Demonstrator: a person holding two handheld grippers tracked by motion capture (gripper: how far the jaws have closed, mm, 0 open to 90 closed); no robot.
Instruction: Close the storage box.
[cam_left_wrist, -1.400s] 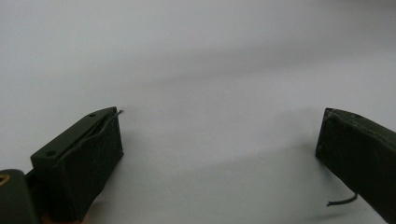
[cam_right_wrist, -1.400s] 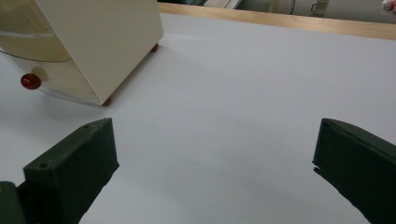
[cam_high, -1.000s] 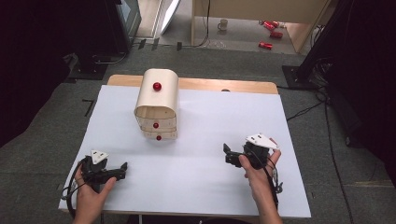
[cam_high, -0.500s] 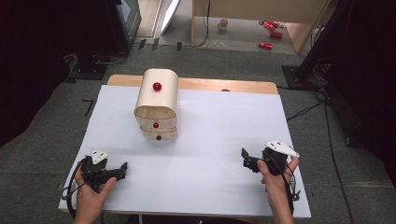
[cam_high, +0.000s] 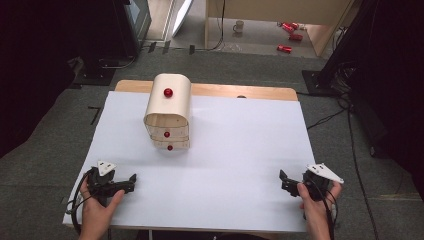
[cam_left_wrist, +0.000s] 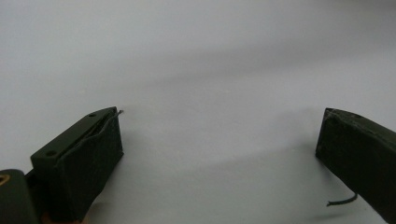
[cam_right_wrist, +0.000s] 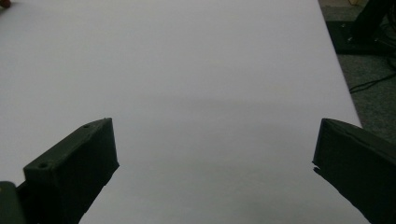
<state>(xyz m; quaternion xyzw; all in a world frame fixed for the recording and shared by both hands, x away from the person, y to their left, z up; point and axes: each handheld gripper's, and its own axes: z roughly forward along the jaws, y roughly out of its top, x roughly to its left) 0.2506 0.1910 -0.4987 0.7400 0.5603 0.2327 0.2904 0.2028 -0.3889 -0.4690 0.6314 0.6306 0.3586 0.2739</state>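
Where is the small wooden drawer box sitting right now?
In the high view, the wooden drawer box stands on the white table top, left of centre toward the far edge, well ahead of the left gripper and apart from both grippers.

White table (cam_high: 240, 150), wooden drawer box (cam_high: 168, 117)

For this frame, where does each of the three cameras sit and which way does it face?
High view: above the person's side, looking forward and down on the white table, wooden drawer box, both hands.
Left gripper view: on the left gripper, along open fingers at bare tabletop.
Right gripper view: on the right gripper, open fingers, table's edge, floor.
Shared: the white tabletop.
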